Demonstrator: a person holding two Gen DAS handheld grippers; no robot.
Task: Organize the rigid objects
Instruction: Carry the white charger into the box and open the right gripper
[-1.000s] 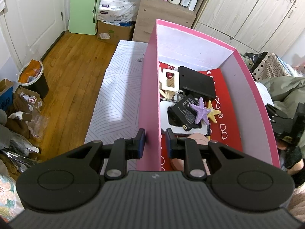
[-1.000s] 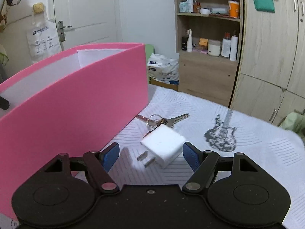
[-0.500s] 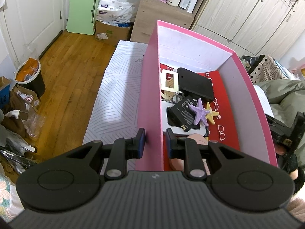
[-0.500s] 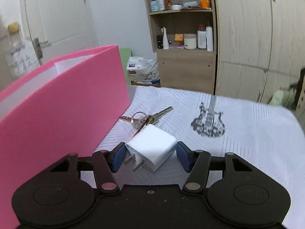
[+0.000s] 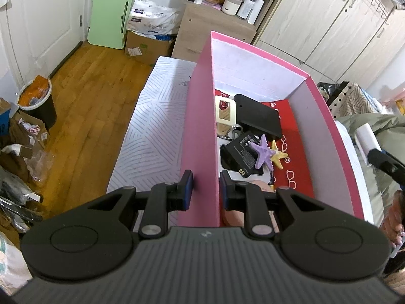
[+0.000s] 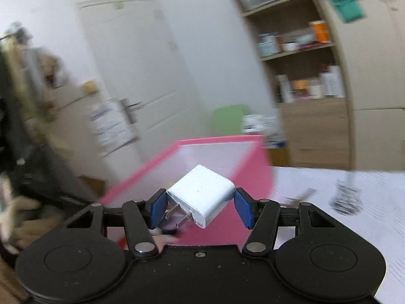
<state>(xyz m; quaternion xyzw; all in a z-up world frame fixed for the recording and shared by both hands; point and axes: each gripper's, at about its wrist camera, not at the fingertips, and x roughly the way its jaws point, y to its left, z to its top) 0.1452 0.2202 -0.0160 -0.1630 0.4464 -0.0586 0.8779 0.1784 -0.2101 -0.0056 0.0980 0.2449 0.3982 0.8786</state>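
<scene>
Pink box (image 5: 200, 131) on patterned cloth, wall pinched between left gripper (image 5: 203, 186) pads; closed on it, steadying. Already inside: black case (image 5: 260, 119), two starfish (image 5: 264, 150). White charger (image 6: 202, 192) clamped across flat sides in right gripper (image 6: 201, 209), raised beside the box rim, apparently, given blur. Light, rigid, smooth plastic; slip likely. Prongs best left clear.

Warm wooden floor (image 5: 83, 81) to my left, white door (image 5: 43, 12) beyond it, green board (image 5: 110, 12) leaning on the wall, cardboard box (image 5: 146, 45) beside it, open shelf unit (image 5: 222, 2), pale wardrobe doors (image 5: 329, 22), black bin (image 5: 38, 103).
</scene>
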